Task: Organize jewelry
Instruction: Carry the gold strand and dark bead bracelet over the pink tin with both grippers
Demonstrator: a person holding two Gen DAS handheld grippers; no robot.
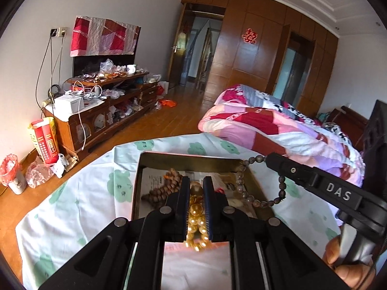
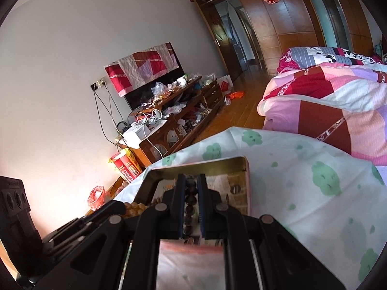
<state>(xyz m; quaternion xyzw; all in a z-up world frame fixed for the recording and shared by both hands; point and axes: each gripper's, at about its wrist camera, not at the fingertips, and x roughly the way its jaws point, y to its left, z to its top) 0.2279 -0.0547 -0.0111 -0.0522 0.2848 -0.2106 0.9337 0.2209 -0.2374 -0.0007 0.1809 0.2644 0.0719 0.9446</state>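
A metal tin (image 1: 142, 169) lies open on the bed sheet and holds papers and a brown seed-bead bracelet (image 1: 167, 188). My left gripper (image 1: 196, 181) is shut on a golden bead string (image 1: 196, 215) and holds it above the tin. My right gripper (image 2: 191, 178) is shut on a dark bead bracelet (image 2: 189, 200) over the tin (image 2: 244, 176). In the left wrist view the right gripper (image 1: 267, 157) comes in from the right, and the dark bracelet (image 1: 281, 188) hangs from it in a loop over the tin's right edge. The golden beads (image 2: 135, 209) show at lower left in the right wrist view.
The white sheet with green prints (image 1: 79, 193) covers the bed corner; a pink and red quilt (image 1: 266, 125) lies behind the tin. A cluttered wooden cabinet (image 1: 104, 111) stands along the left wall, with a red bag (image 1: 44, 142) and a bin (image 1: 12, 174) on the floor.
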